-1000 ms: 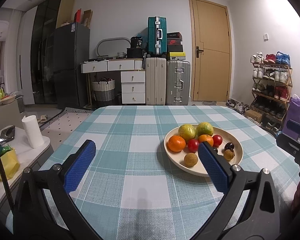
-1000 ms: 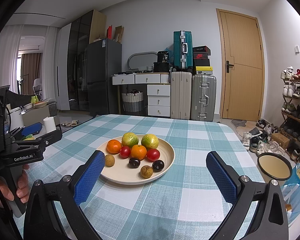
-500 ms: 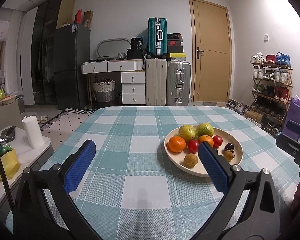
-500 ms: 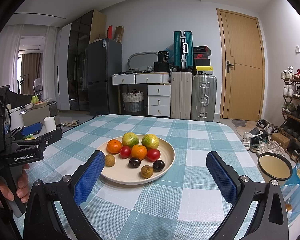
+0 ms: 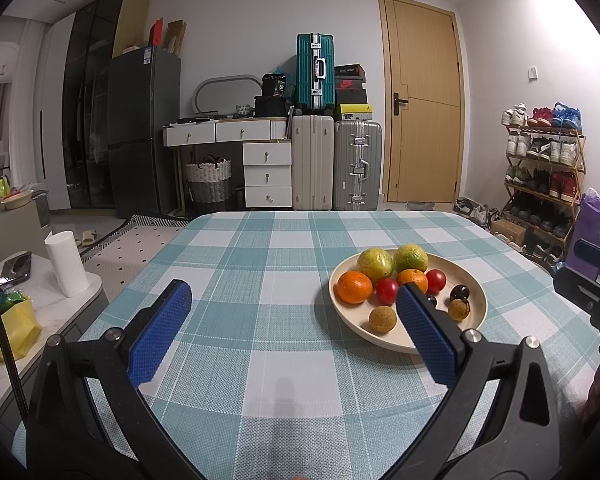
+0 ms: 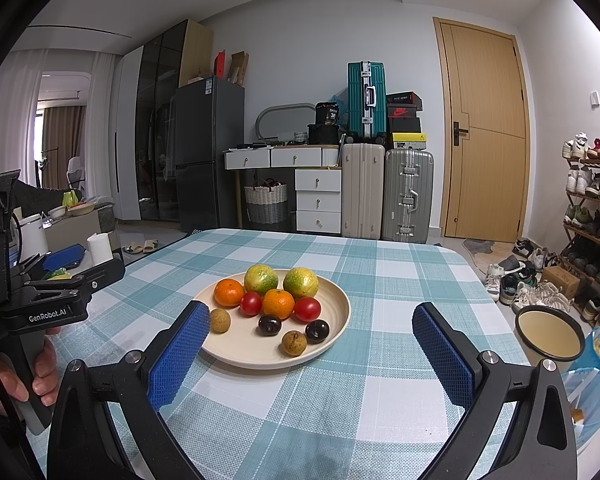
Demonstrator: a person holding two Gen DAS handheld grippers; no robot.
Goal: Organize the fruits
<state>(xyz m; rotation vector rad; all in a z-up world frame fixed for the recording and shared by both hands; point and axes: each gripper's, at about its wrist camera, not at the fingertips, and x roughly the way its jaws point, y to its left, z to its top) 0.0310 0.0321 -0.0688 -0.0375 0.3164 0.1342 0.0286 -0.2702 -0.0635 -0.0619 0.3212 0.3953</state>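
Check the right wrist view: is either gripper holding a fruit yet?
No: the right gripper is open and empty above the tablecloth, the left gripper holds nothing, and all fruit sits on the plate.

Two low forward views — shared plate [image 5: 476,312]

Premises: a lived-in home, a combined dining and entry room. Ahead of the tool, a table with a teal checked cloth [image 6: 400,280]. Beyond it against the far wall, a dark refrigerator [image 6: 208,152], white drawers [image 6: 318,200] and stacked suitcases [image 6: 386,188]. Far right, a wooden door [image 6: 484,132] and a loaded shoe rack [image 5: 540,172].
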